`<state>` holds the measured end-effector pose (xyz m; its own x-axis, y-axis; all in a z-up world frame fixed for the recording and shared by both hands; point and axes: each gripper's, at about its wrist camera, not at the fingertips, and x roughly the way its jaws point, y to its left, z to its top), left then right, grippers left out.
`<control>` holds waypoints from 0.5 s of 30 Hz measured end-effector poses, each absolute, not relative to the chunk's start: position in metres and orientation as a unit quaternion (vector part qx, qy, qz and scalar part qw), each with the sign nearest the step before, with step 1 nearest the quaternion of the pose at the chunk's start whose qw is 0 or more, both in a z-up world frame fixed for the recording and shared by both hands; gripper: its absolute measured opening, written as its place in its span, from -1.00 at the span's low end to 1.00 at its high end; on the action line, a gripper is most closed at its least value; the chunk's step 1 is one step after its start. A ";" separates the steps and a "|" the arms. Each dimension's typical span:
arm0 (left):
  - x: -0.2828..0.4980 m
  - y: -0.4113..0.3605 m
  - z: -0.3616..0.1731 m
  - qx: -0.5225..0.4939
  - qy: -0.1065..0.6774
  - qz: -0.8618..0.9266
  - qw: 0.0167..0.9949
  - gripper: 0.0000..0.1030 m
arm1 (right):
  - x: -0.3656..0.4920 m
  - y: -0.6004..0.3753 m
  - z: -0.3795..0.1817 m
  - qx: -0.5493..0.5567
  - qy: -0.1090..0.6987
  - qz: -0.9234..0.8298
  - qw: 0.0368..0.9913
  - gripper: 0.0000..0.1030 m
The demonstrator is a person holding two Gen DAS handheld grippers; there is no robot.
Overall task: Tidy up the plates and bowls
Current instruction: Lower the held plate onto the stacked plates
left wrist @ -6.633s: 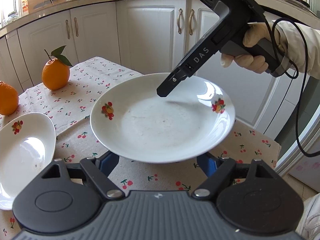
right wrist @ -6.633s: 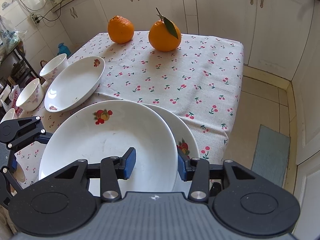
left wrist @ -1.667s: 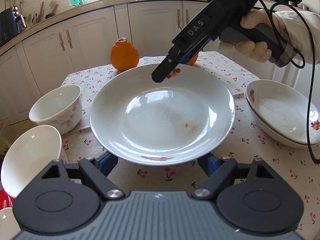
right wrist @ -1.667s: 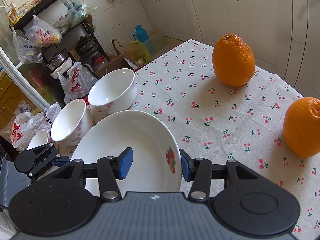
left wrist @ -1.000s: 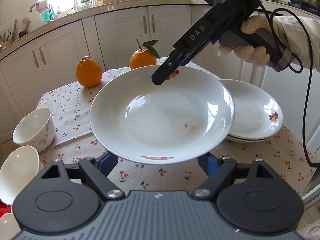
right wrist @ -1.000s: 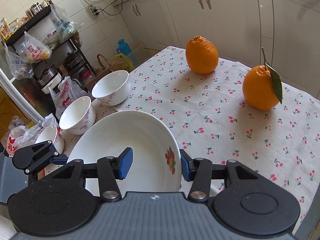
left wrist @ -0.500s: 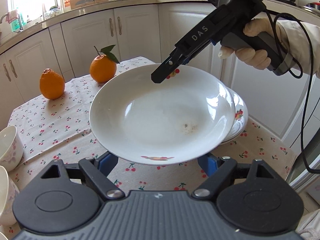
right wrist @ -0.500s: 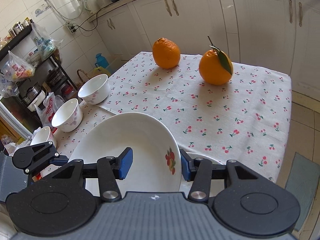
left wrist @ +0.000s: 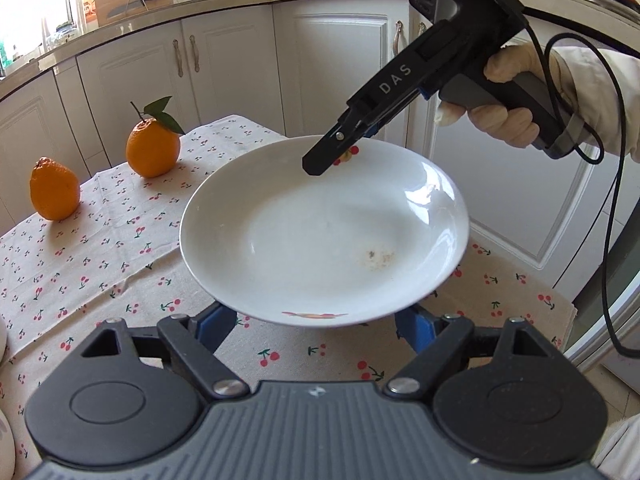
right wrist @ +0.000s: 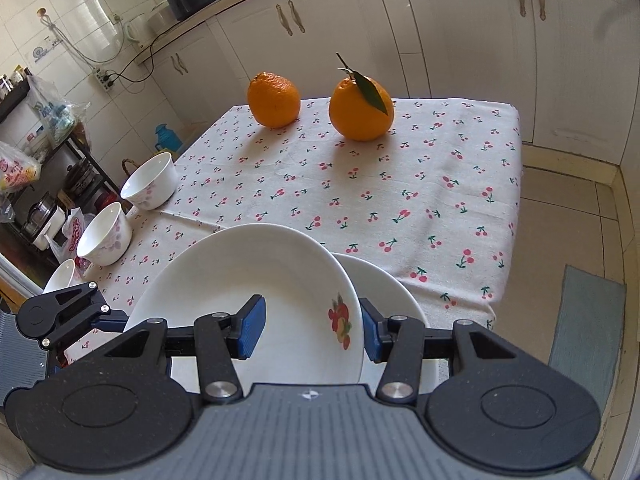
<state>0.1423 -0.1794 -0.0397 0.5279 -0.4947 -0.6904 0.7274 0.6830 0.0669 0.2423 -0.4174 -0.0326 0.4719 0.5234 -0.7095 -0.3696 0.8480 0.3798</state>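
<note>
We carry a plate between two grippers over a table with a cherry-print cloth, and the plate is clear of the cloth. The left gripper sits under the near rim with its blue pads spread to either side; they look more like a cradle than a pinch, and we cannot tell whether they press the plate at all. The right gripper comes in over the far rim. In its own view the rim with the fruit print runs between the two pads, but the gap looks wider than the rim is thick, so we cannot say the pads are clamped.

Below and just to the right of the carried plate, the right wrist view shows a stack of plates resting near the table's corner. That looks like our target. Three bowls stand in a line along the table's left edge, and two oranges sit at the far end, well apart from the plates.

As we judge it, the step in hand is setting this plate on the stack. To do it well we keep the plate level, bring it squarely over the stack and lower it until the bases meet before either gripper lets go. The stack lies close to the table edge, so an off-centre drop could tip it toward the floor. A small brown stain marks the plate's well.
</note>
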 end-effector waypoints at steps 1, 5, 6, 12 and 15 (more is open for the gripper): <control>0.143 -0.181 -0.040 0.176 0.332 -0.358 0.855 0.67 | 0.242 -0.419 -0.033 0.088 0.442 0.260 0.854 0.07; 0.145 -0.186 -0.042 0.181 0.332 -0.361 0.852 0.67 | 0.241 -0.424 -0.037 0.091 0.444 0.253 0.854 0.07; 0.146 -0.186 -0.043 0.179 0.333 -0.363 0.852 0.67 | 0.241 -0.425 -0.038 0.091 0.445 0.252 0.855 0.07; 0.152 -0.187 -0.044 0.168 0.342 -0.374 0.845 0.67 | 0.241 -0.427 -0.042 0.082 0.451 0.244 0.855 0.07; 0.155 -0.188 -0.044 0.163 0.347 -0.380 0.842 0.67 | 0.240 -0.428 -0.043 0.080 0.452 0.239 0.856 0.07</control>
<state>0.1547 -0.1876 -0.0442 0.4696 -0.5267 -0.7086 0.7529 0.6581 0.0099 0.2402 -0.4280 -0.0429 0.4768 0.4816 -0.7353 -0.3378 0.8727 0.3525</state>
